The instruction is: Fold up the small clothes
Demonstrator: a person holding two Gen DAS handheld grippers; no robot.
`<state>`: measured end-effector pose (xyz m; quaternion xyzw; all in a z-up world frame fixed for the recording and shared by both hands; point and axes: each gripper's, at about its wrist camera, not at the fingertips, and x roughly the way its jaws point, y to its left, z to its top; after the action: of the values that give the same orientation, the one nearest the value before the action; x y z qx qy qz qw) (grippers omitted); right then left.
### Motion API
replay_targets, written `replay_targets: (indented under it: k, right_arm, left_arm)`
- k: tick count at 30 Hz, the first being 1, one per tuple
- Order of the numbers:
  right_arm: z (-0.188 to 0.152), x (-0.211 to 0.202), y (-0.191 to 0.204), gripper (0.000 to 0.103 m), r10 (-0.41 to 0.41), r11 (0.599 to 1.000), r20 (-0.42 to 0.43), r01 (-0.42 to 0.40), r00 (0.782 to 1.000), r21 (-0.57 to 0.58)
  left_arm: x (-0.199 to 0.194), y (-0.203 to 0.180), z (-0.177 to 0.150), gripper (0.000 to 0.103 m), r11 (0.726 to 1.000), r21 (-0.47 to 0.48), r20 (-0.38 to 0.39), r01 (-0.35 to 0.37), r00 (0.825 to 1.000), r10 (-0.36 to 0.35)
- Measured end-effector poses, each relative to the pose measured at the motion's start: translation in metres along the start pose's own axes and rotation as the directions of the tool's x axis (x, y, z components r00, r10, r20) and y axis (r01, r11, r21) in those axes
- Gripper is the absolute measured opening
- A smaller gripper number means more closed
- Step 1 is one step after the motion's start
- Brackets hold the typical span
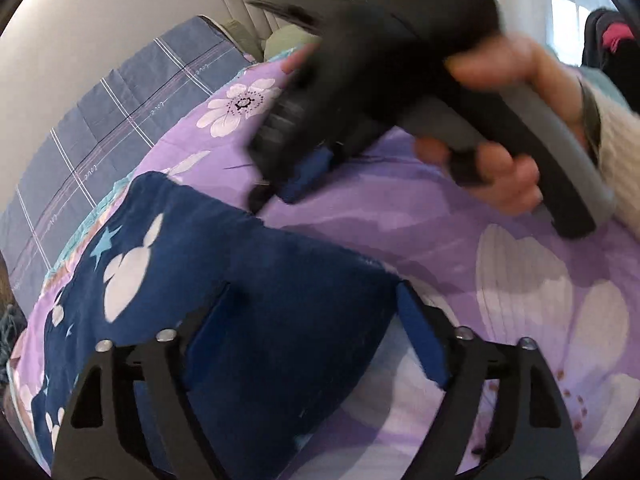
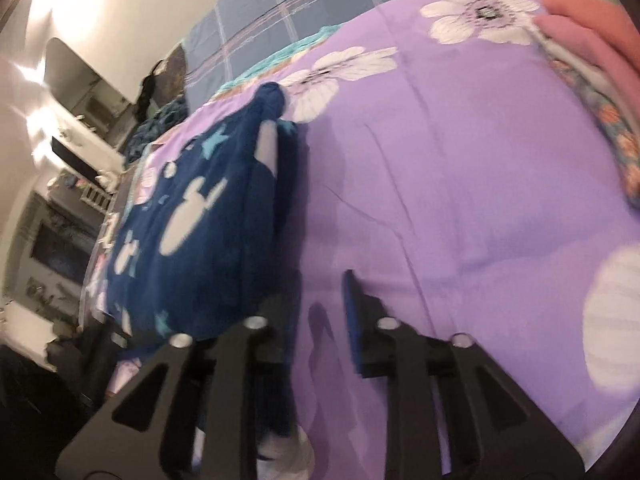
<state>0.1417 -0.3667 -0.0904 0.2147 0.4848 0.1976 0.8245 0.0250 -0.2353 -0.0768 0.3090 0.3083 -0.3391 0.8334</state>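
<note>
Left tongs (image 1: 312, 320) straddle navy garment (image 1: 168, 280), stretched lengthwise away across bedspread (image 1: 440, 220).

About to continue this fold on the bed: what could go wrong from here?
Both grippers, left and right, look open, so the navy garment may be free to slump. The right gripper sits close by and could bump it. The soft purple bedspread may wrinkle under the fold.

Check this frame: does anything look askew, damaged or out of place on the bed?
Nothing stands out. The navy printed garment lies bunched on the purple floral bedspread, normal mid-fold. Folded pink clothes sit at the edge. Motion blur only.
</note>
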Motion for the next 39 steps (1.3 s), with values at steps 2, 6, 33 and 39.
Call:
replay_targets:
  k: [2,6,33,39]
  right_arm:
    - [0.012,0.007,0.002,0.038,0.009,1.000,-0.016,-0.009,1.000,-0.028]
    - [0.036,0.039,0.002,0.037,0.028,0.999,-0.094,-0.031,0.995,-0.031]
    - [0.089,0.049,0.044,0.010,0.124,0.988,0.042,-0.119,0.991,-0.099]
    - [0.087,0.096,-0.018,0.018,0.173,0.978,-0.067,-0.164,0.983,0.128]
  left_arm:
    - [0.002,-0.003,-0.001,0.084,1.000,0.015,-0.005,-0.025,1.000,0.025]
    - [0.001,-0.008,-0.010,0.083,0.996,0.055,-0.002,-0.065,0.998,0.065]
    - [-0.002,0.005,-0.029,0.029,1.000,0.030,0.117,0.007,0.993,-0.010]
    - [0.004,0.008,-0.031,0.032,0.999,0.026,0.095,0.047,0.994,-0.050]
